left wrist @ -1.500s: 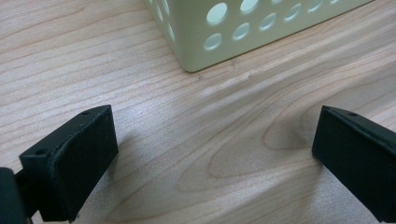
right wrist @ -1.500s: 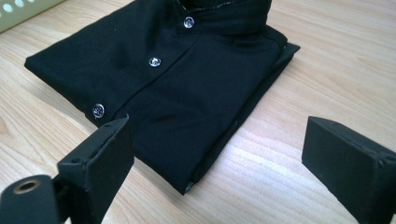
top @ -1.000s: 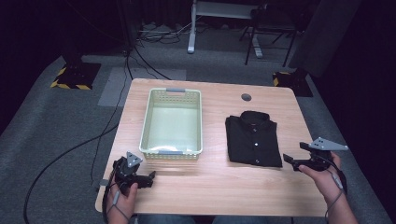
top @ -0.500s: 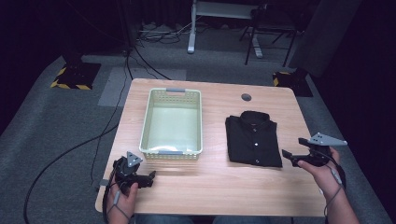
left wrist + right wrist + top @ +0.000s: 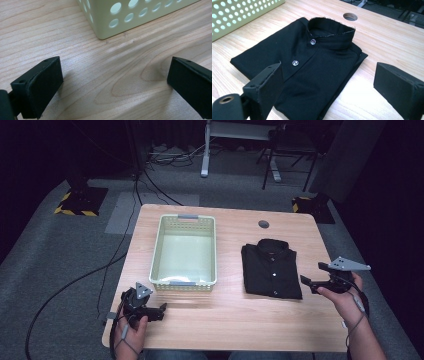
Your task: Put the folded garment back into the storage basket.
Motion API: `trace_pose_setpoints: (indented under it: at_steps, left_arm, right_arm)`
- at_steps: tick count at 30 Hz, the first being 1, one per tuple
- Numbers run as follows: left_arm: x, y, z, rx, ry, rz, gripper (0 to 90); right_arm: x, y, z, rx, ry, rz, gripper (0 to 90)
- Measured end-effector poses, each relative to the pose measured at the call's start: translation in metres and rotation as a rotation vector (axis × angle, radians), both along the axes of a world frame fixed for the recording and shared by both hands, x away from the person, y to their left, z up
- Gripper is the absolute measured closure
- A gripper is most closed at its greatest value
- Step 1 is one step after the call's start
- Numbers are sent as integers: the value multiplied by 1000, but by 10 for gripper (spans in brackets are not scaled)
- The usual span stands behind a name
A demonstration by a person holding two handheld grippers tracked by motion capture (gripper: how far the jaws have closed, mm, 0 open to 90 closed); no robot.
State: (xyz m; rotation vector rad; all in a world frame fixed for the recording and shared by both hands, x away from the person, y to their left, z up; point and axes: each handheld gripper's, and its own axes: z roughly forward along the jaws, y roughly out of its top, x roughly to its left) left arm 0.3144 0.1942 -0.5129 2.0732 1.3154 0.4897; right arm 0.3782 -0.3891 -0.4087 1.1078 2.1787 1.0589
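Since 1 second ago our right gripper [image 5: 311,281] has drifted slightly toward the shirt [image 5: 271,269], while our left gripper [image 5: 159,311] has stayed where it was; the basket [image 5: 161,246] and shirt have not shifted.

We see a wooden table [image 5: 227,322] from above. On it, left of centre, sits the pale green basket, long side running from 12 to 6 o'clock, with perforated walls and nothing inside that we can make out. At 3 o'clock from the basket, apart from it, lies the folded black shirt, collar toward 12 o'clock, buttons down its front. At 12 o'clock from the collar is a round hole [image 5: 263,224] in the tabletop.

Our left gripper hovers low over the table's near left corner, at about 7 o'clock from the basket; in the left gripper view its jaws stand wide apart over bare wood, with the basket's corner [image 5: 105,32] just ahead and nothing between them.

Our right gripper sits at 3 o'clock from the shirt's lower edge, near it. In the right gripper view its jaws are spread wide, empty, aimed at the shirt [image 5: 312,72], whose 2 buttons and collar are clear; the basket [image 5: 234,15] shows at upper left.
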Motion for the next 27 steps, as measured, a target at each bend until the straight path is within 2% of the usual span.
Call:
trace_pose_setpoints:
  at_steps: [16,27]
  left_arm:
    - [1,-1,0,2,3,1,3]
    - [1,-1,0,2,3,1,3]
  right_arm:
    - [20,20,15,-29,-9,52,106]
    - [35,29,23,-52,-11,65,105]
